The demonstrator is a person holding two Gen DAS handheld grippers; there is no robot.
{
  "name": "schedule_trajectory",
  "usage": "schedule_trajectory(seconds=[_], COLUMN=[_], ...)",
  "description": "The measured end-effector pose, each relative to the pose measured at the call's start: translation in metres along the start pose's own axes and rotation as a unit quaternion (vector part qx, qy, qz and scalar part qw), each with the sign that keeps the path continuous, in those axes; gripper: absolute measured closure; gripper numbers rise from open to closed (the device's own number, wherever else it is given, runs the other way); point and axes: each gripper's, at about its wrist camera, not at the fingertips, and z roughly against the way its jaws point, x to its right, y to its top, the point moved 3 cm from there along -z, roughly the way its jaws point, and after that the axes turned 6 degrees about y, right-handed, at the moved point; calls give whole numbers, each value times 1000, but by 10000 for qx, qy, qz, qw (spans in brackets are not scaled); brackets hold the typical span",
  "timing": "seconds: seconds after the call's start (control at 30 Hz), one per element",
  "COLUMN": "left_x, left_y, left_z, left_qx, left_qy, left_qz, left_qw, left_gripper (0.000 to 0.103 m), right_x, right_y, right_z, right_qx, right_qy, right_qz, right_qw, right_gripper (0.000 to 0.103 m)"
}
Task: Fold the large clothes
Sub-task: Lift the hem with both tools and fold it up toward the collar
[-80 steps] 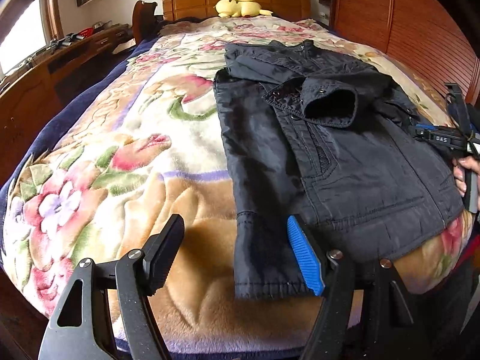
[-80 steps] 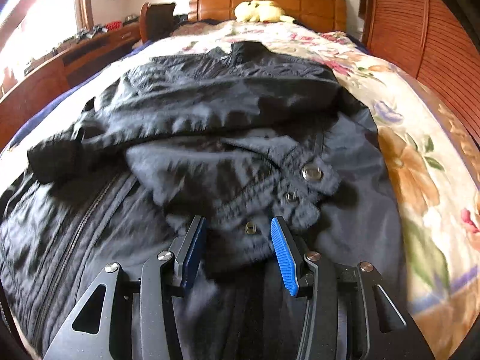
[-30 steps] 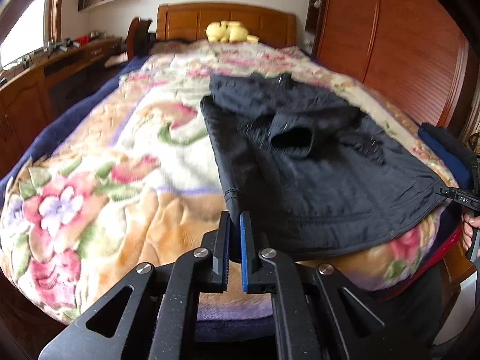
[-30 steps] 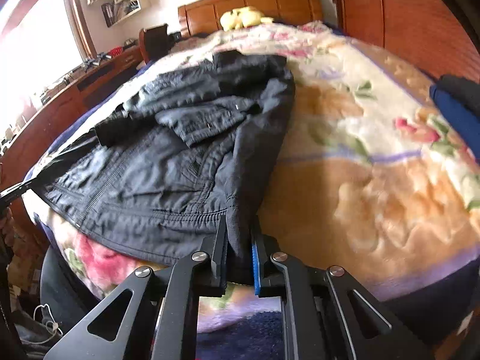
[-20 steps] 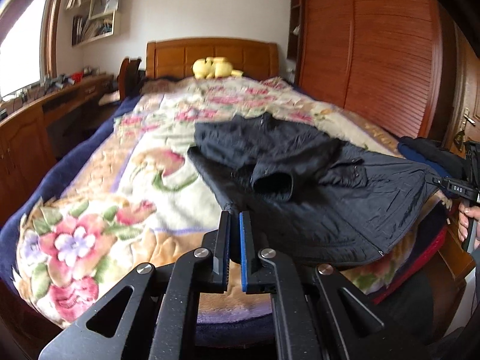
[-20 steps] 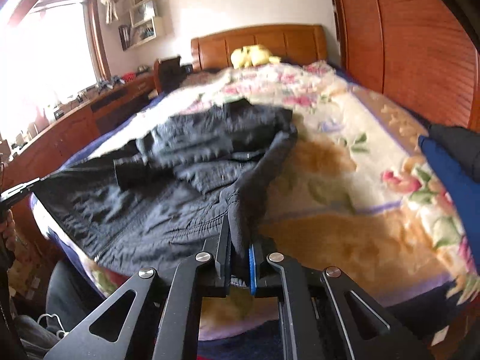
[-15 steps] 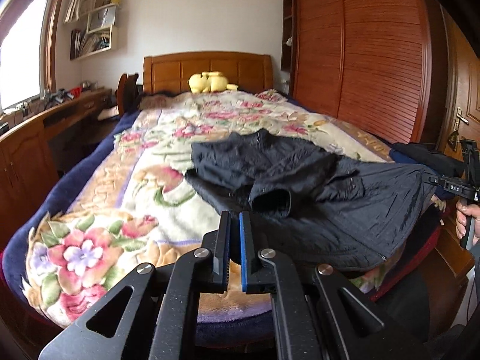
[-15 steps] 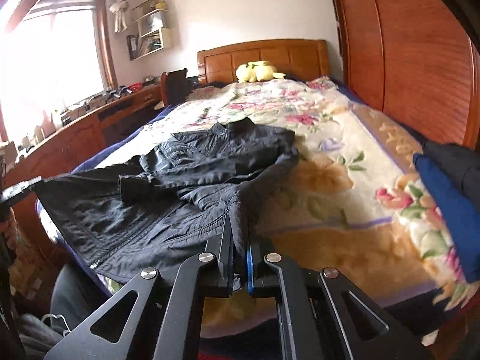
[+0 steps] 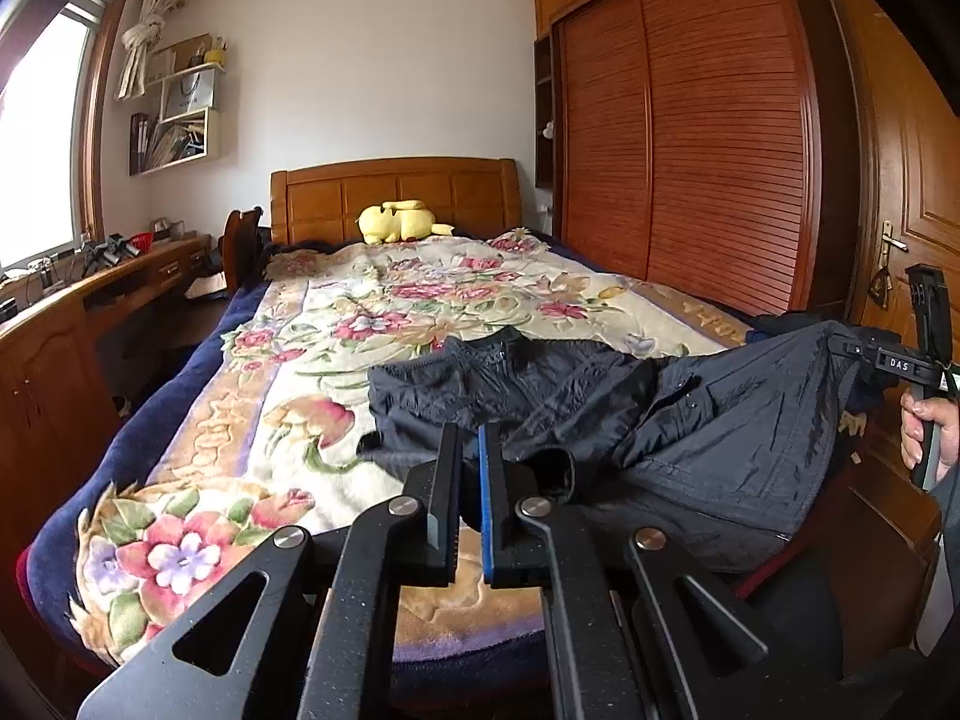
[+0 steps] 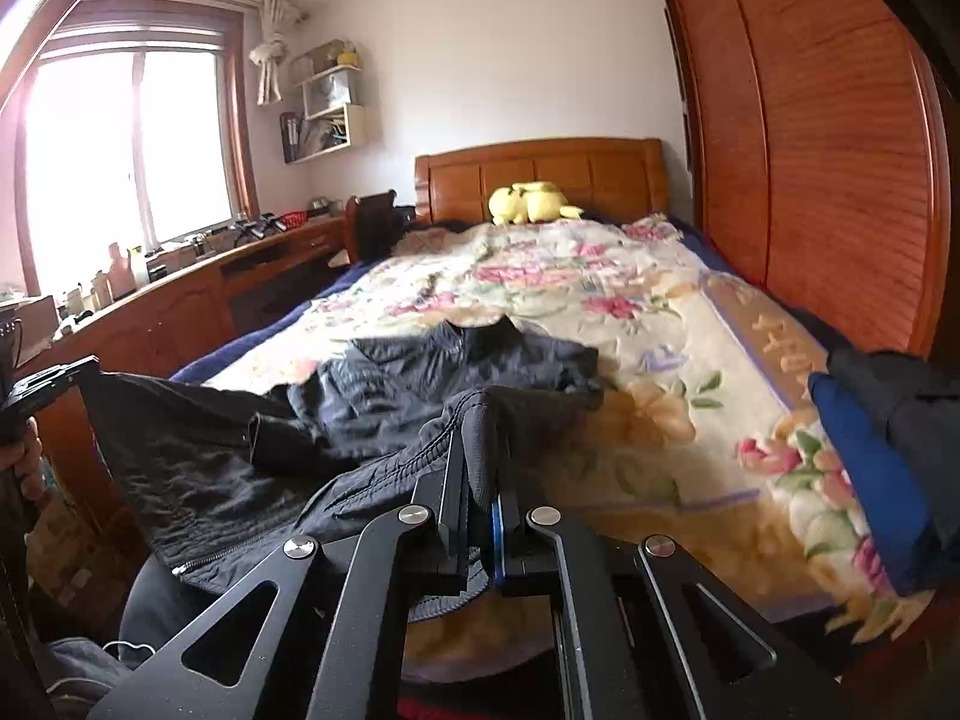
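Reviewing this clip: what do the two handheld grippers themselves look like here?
Both are matte black, angular linkages with triangular cut-outs and silver pivot bolts. The left gripper has one black finger and one blue ribbed pad; the right gripper shows a blue pad too. Seen from the left wrist, its body carries a white "DAS" label, gripped by a bare hand.

One jacket (image 9: 708,420), two tongs (image 9: 471,492) (image 10: 480,501), one plush toy (image 9: 399,221), one bed (image 9: 420,294).

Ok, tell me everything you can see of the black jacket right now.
The black jacket looks like thin quilted nylon with snap buttons and a zip edge. Its collar end lies crumpled on the floral blanket; the hem end is lifted off the bed, stretched between the left gripper and right gripper, each pinching a hem corner. One cuffed sleeve droops across the front.
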Motion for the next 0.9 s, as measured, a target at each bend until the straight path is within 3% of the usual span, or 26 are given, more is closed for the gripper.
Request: schedule_trajectory(seconds=[0.27, 0.63, 0.9], left_x=[-1, -5, 2], left_y=[0, -17, -2], left_z=[1, -19, 15], left_qx=[45, -226, 221], left_qy=[27, 55, -19], left_qz=[-14, 138, 94], left_qw=[10000, 9996, 9997], left_gripper=[97, 97, 98], right_x=[3, 17, 3], right_y=[-2, -20, 11], right_z=[-3, -36, 1], right_qx=[37, -464, 103], right_qy=[17, -77, -177], right_qz=[145, -80, -30], right_qw=[9999, 9989, 9998], right_gripper=[98, 98, 98])
